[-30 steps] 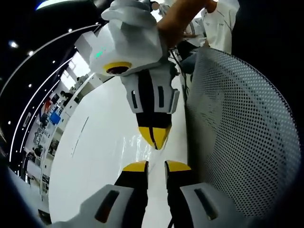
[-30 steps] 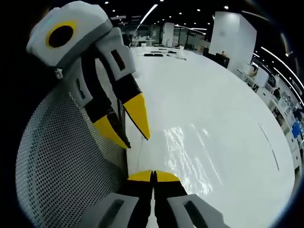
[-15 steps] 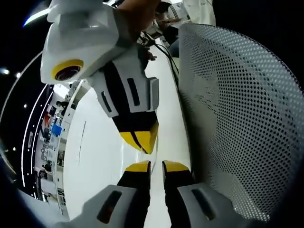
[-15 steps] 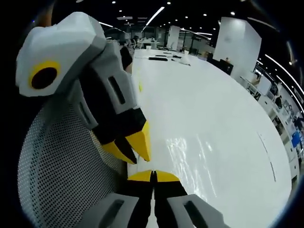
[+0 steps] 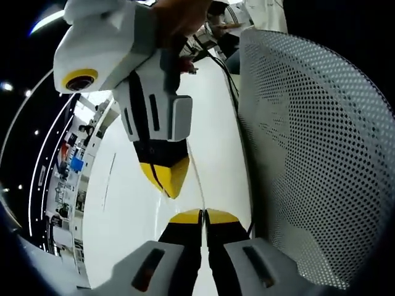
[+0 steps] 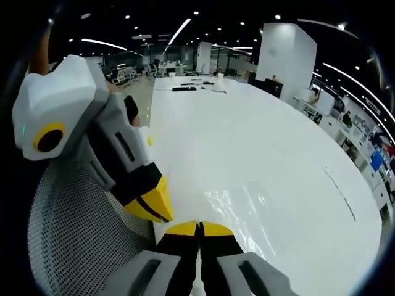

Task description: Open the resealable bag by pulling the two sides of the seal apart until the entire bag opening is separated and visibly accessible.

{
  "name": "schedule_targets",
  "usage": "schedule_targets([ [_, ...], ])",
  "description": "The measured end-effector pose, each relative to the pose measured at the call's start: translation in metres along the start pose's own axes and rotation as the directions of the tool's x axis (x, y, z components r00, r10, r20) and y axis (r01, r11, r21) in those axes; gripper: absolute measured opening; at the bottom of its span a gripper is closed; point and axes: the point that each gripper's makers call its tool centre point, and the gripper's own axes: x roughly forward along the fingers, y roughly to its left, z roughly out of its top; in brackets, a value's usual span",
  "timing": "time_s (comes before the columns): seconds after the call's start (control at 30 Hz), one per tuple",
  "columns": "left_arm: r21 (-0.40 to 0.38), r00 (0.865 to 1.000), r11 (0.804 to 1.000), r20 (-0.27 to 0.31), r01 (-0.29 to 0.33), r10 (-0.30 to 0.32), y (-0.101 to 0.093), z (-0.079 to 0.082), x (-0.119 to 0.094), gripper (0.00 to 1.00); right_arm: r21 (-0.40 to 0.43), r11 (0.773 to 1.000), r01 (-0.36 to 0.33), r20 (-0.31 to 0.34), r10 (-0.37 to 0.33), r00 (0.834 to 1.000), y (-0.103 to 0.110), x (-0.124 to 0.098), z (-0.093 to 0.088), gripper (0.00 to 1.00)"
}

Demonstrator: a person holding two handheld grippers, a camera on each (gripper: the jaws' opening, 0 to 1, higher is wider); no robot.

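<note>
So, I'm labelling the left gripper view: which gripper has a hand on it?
The right gripper, entering from the top; a hand grips its body. The left gripper rises from below.

1. We can read no text, label, brand name or number in the left gripper view; any signs in the background there are too small and blurred for us to make out.
2. We find the same in the right gripper view; nothing legible.

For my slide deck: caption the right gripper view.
Right gripper and left gripper, jaws shut, meet beside a perforated white panel above the white table.
</note>
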Motion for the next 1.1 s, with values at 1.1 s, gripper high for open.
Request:
schedule_targets([
  [1.1, -0.092, 0.992, 0.988, 0.018, -0.122, 0.124, 0.042, 0.007, 0.0, 0.0, -0.055, 0.972, 0.228, 0.179, -0.215, 0.96, -0.072, -0.043, 0.076, 0.0],
])
